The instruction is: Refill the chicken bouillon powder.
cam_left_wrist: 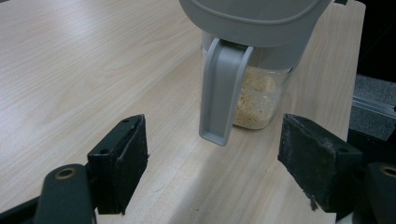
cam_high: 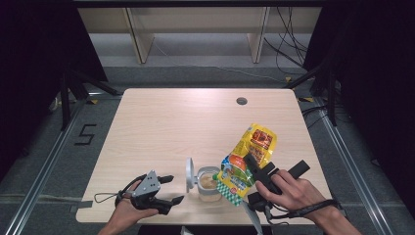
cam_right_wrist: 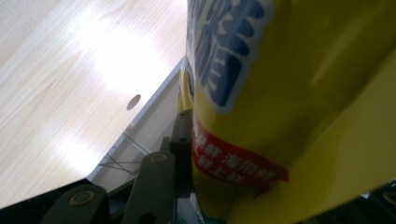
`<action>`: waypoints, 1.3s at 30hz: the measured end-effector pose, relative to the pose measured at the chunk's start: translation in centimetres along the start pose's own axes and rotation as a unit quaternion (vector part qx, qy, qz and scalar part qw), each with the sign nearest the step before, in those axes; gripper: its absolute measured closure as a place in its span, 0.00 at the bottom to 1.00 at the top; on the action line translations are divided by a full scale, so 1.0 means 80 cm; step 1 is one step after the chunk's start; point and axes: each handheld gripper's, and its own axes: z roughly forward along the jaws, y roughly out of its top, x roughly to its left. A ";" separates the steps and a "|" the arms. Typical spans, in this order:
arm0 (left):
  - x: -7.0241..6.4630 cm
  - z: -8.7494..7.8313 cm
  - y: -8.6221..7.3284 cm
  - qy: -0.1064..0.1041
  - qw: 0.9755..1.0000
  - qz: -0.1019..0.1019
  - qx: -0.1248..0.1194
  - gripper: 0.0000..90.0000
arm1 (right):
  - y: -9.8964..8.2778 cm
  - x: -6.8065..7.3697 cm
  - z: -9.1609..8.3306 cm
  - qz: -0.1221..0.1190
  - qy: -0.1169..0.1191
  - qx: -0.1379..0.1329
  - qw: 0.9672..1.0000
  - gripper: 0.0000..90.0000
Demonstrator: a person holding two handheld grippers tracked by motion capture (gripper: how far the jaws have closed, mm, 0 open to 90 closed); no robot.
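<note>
Low in frame, our left gripper (cam_high: 169, 189) sits agape; our right gripper (cam_high: 254, 172) pinches the light, crinkly snack bag (cam_high: 248, 157) tilted over the jar (cam_high: 209, 183).

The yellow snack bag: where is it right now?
In the high view the yellow snack bag is at the table's near right, gripped by the right gripper and tilted over the open clear container just to its left.

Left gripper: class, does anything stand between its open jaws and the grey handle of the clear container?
Nothing visible does. The left gripper faces the grey handle of the clear container across bare table, jaws spread wide on either side.
</note>
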 end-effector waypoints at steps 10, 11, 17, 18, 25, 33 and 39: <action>0.000 0.000 0.000 0.000 1.000 -0.001 0.000 0.26 | 0.000 -0.001 0.000 -0.005 -0.002 0.006 1.000 0.77; 0.000 0.000 0.000 0.000 1.000 0.000 0.000 0.26 | -0.001 -0.001 0.000 -0.010 -0.006 0.008 1.000 0.77; 0.000 0.000 0.000 0.000 1.000 0.000 0.000 0.26 | -0.001 -0.002 -0.001 -0.009 -0.008 0.009 1.000 0.77; 0.000 0.000 0.000 0.000 1.000 0.000 0.000 0.26 | -0.001 -0.002 -0.001 -0.010 -0.009 0.010 1.000 0.77; 0.000 0.000 0.000 0.001 1.000 0.000 0.000 0.26 | -0.003 -0.002 -0.003 -0.015 -0.007 0.011 1.000 0.77; 0.000 0.000 0.000 0.001 1.000 0.001 0.000 0.26 | -0.003 -0.002 -0.003 -0.014 -0.012 0.015 1.000 0.77; 0.000 0.000 0.000 0.000 1.000 0.003 0.001 0.26 | -0.003 -0.002 -0.003 -0.013 -0.009 0.015 1.000 0.78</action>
